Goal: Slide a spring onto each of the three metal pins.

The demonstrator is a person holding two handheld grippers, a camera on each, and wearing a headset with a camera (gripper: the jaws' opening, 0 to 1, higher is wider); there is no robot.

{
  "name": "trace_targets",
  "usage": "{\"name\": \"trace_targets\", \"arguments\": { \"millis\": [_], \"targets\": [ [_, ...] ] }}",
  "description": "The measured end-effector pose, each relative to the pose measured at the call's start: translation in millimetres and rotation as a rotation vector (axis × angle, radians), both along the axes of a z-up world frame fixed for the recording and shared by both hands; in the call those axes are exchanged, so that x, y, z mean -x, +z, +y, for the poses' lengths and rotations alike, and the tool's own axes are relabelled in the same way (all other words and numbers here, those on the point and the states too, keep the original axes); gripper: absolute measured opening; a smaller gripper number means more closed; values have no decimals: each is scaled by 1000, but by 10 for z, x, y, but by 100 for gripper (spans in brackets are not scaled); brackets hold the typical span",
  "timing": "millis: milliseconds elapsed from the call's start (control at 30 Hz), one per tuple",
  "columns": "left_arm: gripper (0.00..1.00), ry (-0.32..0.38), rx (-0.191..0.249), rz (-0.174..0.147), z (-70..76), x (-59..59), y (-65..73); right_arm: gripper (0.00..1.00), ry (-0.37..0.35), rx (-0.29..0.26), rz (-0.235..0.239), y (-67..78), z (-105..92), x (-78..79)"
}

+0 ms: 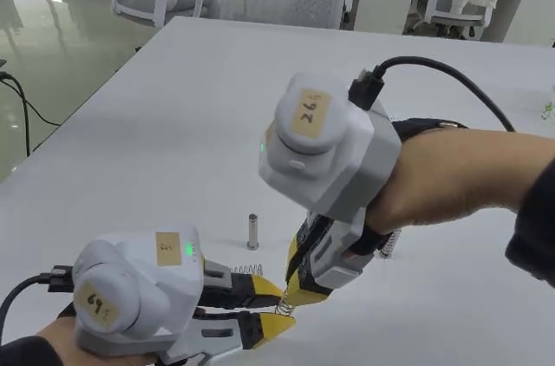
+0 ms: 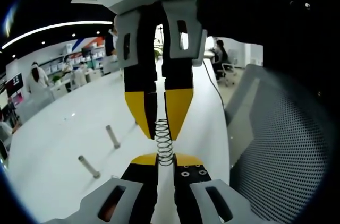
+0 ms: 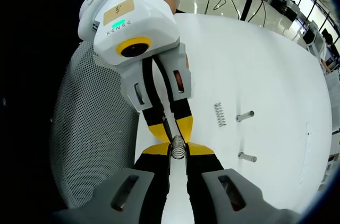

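Shiny metal spring (image 2: 164, 141); matt white table (image 1: 173, 123).

Left gripper (image 1: 276, 307) sits low left; right gripper (image 1: 297, 295) reaches in from the right. Their yellow tips meet above the white table (image 1: 173, 123). A spring (image 1: 284, 305) sits at the meeting point, apparently pinched by both; contact is hard to resolve. One metal pin (image 1: 252, 232) stands upright just beyond, with a loose spring (image 1: 247, 270) lying near its base.

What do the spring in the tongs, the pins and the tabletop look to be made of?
Spring: thin coiled wire with bright silvery glints, likely steel.
Pins: solid grey metal with a dull satin sheen and a pale highlight along the side. The alloy can't be told.
Tabletop: smooth, even white with no grain and a mostly matte finish, probably laminate or painted board.
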State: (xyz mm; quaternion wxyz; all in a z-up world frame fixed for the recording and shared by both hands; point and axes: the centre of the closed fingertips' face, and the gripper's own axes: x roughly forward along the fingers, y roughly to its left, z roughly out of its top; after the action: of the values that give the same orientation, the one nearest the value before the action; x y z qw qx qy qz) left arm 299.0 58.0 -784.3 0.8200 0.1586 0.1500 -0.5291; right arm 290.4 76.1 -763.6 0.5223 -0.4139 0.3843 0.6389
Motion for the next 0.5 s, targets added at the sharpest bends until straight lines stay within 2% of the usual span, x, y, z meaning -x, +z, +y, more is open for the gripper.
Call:
{"name": "trace_targets", "arguments": {
  "millis": [500],
  "targets": [
    [2, 21, 13, 5, 33, -22, 9, 13, 10, -23, 11, -55, 15, 17]
  ]
}}
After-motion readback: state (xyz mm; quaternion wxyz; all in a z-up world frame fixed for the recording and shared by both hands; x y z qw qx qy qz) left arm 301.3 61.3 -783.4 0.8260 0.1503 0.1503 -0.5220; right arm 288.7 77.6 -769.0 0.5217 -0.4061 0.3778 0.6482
